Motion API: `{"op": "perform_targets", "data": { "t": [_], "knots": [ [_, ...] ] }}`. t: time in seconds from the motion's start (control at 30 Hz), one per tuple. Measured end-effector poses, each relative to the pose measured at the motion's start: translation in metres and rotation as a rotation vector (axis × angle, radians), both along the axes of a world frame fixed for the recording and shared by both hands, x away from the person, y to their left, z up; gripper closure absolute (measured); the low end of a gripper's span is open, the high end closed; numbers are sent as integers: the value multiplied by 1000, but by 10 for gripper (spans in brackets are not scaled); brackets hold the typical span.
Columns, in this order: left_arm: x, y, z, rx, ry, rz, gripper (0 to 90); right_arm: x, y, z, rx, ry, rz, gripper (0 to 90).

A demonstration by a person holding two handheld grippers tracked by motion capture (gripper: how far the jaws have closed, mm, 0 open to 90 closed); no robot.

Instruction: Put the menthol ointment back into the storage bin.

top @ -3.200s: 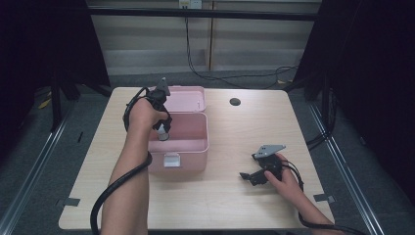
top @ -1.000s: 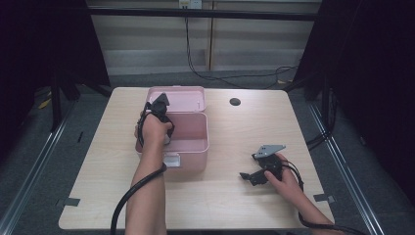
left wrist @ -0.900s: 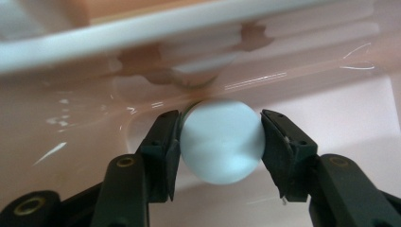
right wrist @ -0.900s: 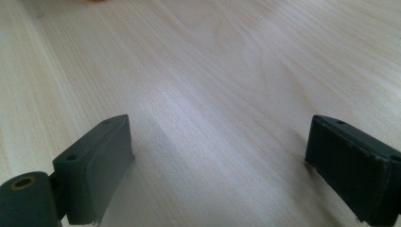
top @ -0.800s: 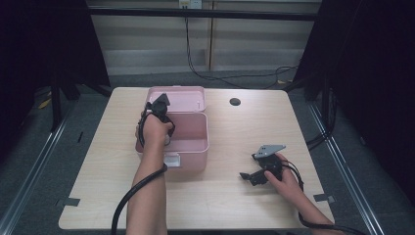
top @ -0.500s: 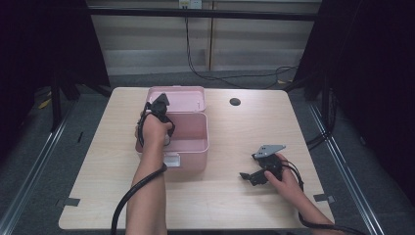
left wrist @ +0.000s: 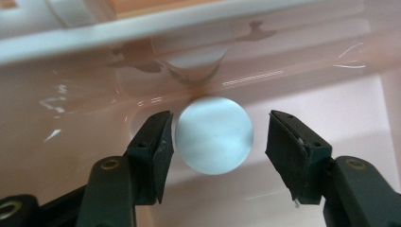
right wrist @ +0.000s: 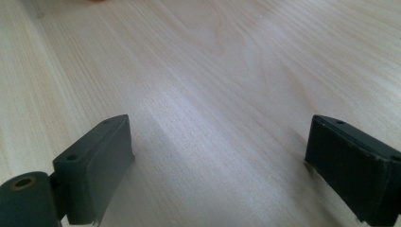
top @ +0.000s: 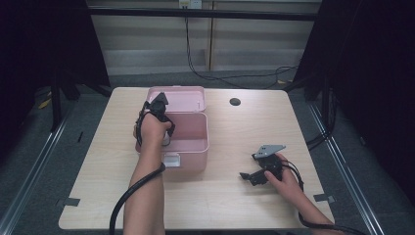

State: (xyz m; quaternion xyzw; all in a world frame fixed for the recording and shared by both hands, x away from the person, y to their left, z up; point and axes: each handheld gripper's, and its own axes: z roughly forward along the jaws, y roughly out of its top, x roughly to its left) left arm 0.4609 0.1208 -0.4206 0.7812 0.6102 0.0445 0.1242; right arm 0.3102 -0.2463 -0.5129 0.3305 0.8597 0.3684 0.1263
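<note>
**Pale disc set down inside the pink box**

The round pale-blue disc point(left wrist: 214, 135) sits mid-frame in the left gripper view, on the floor of the pink box point(top: 193, 147), close against its glossy wall. My left tongs point(left wrist: 220, 142) have just been opening: the disc lies between the jaws, a clear gap on its right side, the left pad just beside it. In the high view, my right tongs point(top: 247, 177) rest lower right on the worktop point(top: 235, 132), jaws wide and holding nothing.

One open pink plastic box point(top: 188, 147), one pale blue round disc point(left wrist: 214, 135), two black hand-held grippers point(top: 161, 110) point(top: 257, 174), one light wooden desk point(top: 235, 205).
</note>
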Motion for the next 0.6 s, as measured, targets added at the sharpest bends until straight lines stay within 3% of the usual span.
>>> {"op": "perform_targets", "data": {
  "t": [0.6],
  "knots": [
    [-9, 5, 25, -10, 28, -30, 395, 0, 0, 0, -3, 0, 1, 76]
  ]
}}
